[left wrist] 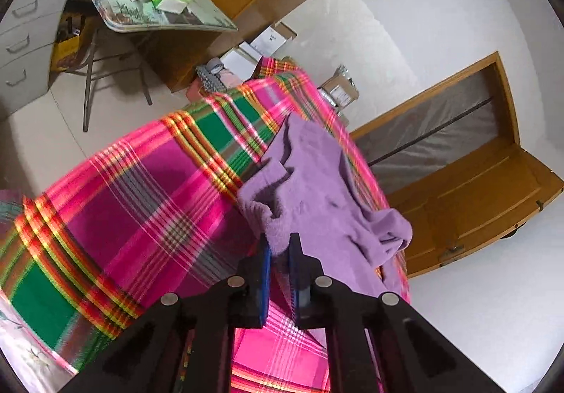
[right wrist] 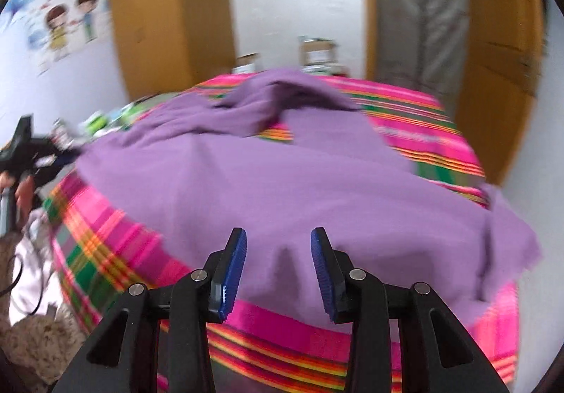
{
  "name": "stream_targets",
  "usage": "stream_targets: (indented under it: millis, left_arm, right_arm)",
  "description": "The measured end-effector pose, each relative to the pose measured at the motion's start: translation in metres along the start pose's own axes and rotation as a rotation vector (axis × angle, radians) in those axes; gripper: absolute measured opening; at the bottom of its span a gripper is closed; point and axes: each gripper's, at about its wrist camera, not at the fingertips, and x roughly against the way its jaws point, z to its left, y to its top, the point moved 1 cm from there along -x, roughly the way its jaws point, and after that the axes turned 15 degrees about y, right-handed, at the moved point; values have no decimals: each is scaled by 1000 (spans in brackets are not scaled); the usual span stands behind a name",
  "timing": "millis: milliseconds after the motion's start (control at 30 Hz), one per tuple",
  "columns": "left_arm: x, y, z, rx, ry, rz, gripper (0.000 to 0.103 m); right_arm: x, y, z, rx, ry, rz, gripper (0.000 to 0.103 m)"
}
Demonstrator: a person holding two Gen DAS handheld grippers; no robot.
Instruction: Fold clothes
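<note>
Sweater (right wrist: pixel 268 181) in purple lies spread over the plaid cloth (right wrist: pixel 423 118) covering the bench, rumpled, with a bunched part thrown up at its far end and one corner hanging off the right edge. Your left claw (left wrist: pixel 279 252) is clamped on a thick ribbed edge of it, a cuff or hem by the look, and that pinch lifts the edge clear of the cloth so it can be carried over. Your right claw (right wrist: pixel 278 252) hovers over the near edge with its blue pads (right wrist: pixel 234 269) apart and nothing between them. That spot suits taking a second hold, so the fabric stays taut between two points. No clean fold shows; creases run loosely across the body. The right view is blurred, so finer detail is unclear.
</note>
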Motion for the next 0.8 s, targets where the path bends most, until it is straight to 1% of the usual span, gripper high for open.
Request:
stream_targets:
  millis: [100, 167, 233, 267, 300, 333, 567, 700, 733, 800]
  left_arm:
    - [11, 4, 1, 3, -18, -25, 9]
    - [16, 7, 1, 1, -30, -36, 9]
    - [19, 8, -1, 3, -36, -40, 8]
    - [21, 8, -2, -3, -43, -39, 8]
    - [22, 9, -3, 0, -43, -44, 8]
    - [23, 10, -3, 4, -43, -50, 8]
    - [30, 14, -2, 12, -49, -60, 8]
    - [32, 14, -3, 13, -54, -65, 8]
    - [31, 14, -2, 12, -52, -61, 8]
    - [31, 12, -1, 11, -47, -57, 8]
  right_arm:
    - [-15, 0, 20, 70, 55, 31, 40]
    - [-25, -2, 32, 121, 100, 75, 40]
    - [-36, -5, 44, 172, 136, 124, 44]
    - [-42, -7, 50, 196, 135, 146, 50]
    - [-48, -10, 55, 217, 141, 164, 53]
    - [-52, -12, 61, 237, 147, 178, 53]
    - [-70, -21, 76, 389, 57, 229, 53]
    - [-70, -21, 70, 391, 16, 231, 52]
    - [-70, -21, 69, 389, 6, 230, 49]
    - [-70, -21, 65, 384, -14, 229, 20]
